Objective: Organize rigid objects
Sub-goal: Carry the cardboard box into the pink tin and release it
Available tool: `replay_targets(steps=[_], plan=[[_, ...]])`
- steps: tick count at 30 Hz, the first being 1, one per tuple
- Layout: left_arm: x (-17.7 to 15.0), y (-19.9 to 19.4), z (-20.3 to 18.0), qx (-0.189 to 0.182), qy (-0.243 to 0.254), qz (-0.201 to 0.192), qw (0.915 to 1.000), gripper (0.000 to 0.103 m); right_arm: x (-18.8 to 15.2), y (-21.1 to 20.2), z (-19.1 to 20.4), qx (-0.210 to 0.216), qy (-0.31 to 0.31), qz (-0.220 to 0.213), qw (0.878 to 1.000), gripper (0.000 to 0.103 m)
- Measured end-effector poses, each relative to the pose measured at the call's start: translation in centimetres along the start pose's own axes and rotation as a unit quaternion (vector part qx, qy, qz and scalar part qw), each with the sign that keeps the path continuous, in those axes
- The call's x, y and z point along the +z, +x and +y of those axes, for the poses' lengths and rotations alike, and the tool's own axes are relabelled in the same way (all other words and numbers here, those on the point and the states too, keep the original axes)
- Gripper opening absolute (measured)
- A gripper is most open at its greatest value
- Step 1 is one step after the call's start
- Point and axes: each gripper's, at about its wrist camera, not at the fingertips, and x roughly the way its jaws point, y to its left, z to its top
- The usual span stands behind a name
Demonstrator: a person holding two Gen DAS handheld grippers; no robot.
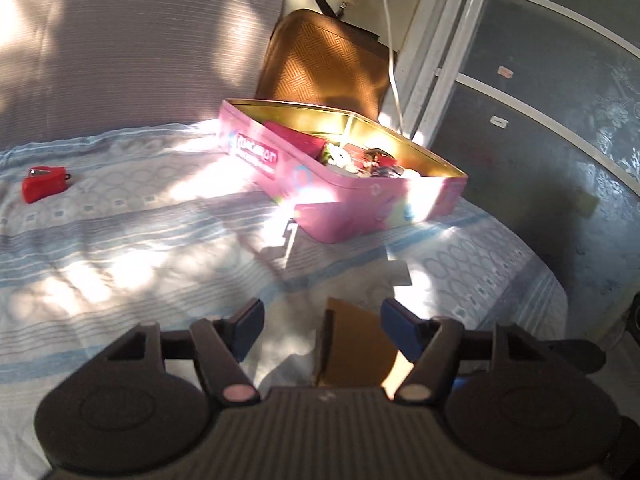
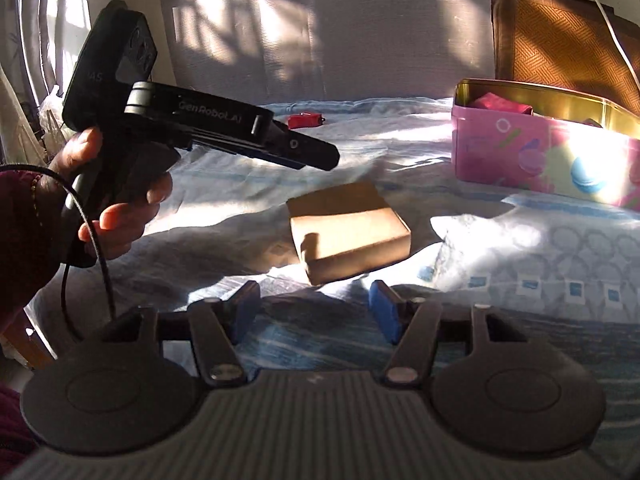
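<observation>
Both grippers, left [image 1: 322, 322] and right [image 2: 314, 310], gape empty; pink tin [image 1: 340, 196] holds several items, cardboard box [image 2: 348, 232] and red sharpener [image 1: 43, 184] remain out.

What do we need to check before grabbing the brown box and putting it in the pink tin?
1. Right gripper open and empty: ok.
2. Left gripper open, nothing pinched: ok.
3. Brown box lying free on the bedsheet: ok.
4. Pink tin open: ok.
5. Room in the tin for the box: cannot tell; it already holds things.
6. Red item away from the grippers: ok.
</observation>
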Motion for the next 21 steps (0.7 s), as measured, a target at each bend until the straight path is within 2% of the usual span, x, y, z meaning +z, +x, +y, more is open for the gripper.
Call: replay_targets(steps=[3,6,9,10,13,16,20,21], plan=[[-0.6,0.8,-0.7,-0.043,-0.022,0.021,0.9986,0.065,0.3,0.5,-0.6,-0.008,0.009,-0.005,1.0,0.062],[-1.3,1.6,-1.4,-0.03,-0.025,0.034,0.9987,0.055,0.5,0.9,-1.2,-0.014,0.016,-0.007,1.0,0.061],[-1.6,1.5,-1.6,-0.028,-0.047,0.027,0.9982,0.055,0.3,0.4,-1.8,-0.031,0.024,-0.018,0.999,0.044],[-1.3,1.6,-1.7,-0.03,-0.055,0.025,0.9977,0.055,0.3,-0.1,-2.2,-0.03,0.033,-0.026,0.999,0.042],[0.6,2.1,-2.6,-0.046,-0.065,0.014,0.9967,0.055,0.5,-1.9,-3.3,-0.04,0.049,-0.067,0.996,0.037],[3.7,2.8,-4.7,-0.055,-0.041,-0.01,0.9976,0.055,1.5,-3.5,-4.1,-0.076,0.033,-0.117,0.99,0.037],[8.6,4.7,-7.3,-0.029,0.007,-0.059,0.9978,0.056,4.6,-3.7,-7.1,-0.114,0.019,-0.165,0.979,0.037],[10.0,5.6,-7.7,-0.017,0.012,-0.076,0.9969,0.063,5.4,-3.4,-7.9,-0.118,0.019,-0.178,0.977,0.037]])
